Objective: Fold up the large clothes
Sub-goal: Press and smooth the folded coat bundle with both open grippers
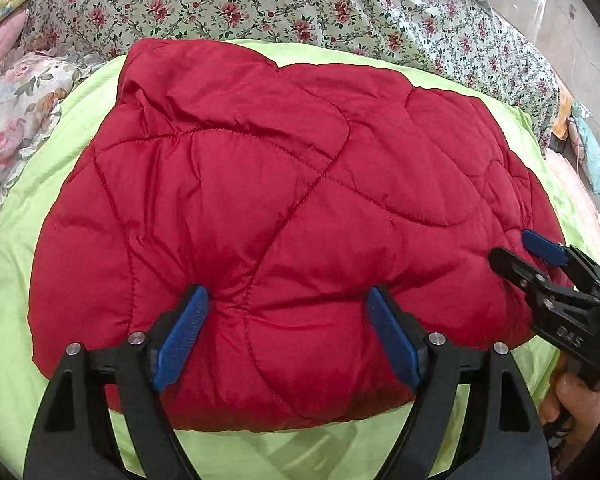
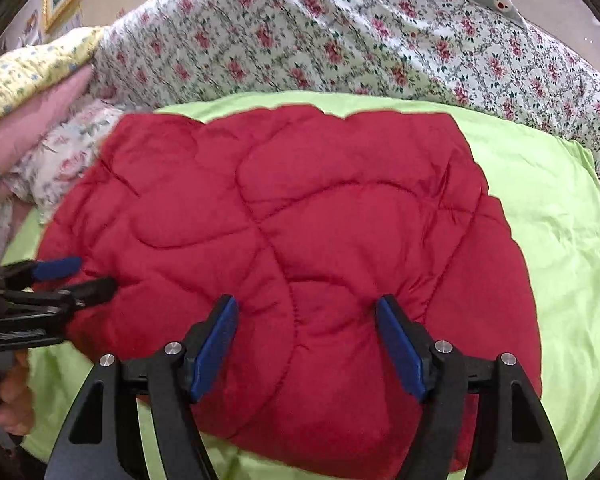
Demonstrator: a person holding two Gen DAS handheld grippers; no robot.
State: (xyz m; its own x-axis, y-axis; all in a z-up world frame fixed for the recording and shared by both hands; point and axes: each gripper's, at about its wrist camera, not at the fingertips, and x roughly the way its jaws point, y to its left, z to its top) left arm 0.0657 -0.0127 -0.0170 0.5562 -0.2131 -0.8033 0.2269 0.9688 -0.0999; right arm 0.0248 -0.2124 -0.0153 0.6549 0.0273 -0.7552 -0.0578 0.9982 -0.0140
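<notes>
A red quilted padded jacket (image 1: pixel 267 208) lies folded into a thick bundle on a lime green sheet (image 1: pixel 15 272); it also shows in the right wrist view (image 2: pixel 300 216). My left gripper (image 1: pixel 287 296) is open, its blue pads pressed down into the jacket's near edge with fabric bulging between them. My right gripper (image 2: pixel 306 308) is open too, pads pressed into the jacket's near edge further right. The right gripper shows at the right in the left wrist view (image 1: pixel 512 248), and the left gripper at the left in the right wrist view (image 2: pixel 91 276).
A floral rose-print bedspread (image 1: pixel 259 4) covers the bed behind the green sheet (image 2: pixel 556 240). Crumpled floral bedding (image 1: pixel 15 120) and a yellow and pink pillow (image 2: pixel 27 80) lie at the left. Bare floor (image 1: pixel 548 4) shows at the far right.
</notes>
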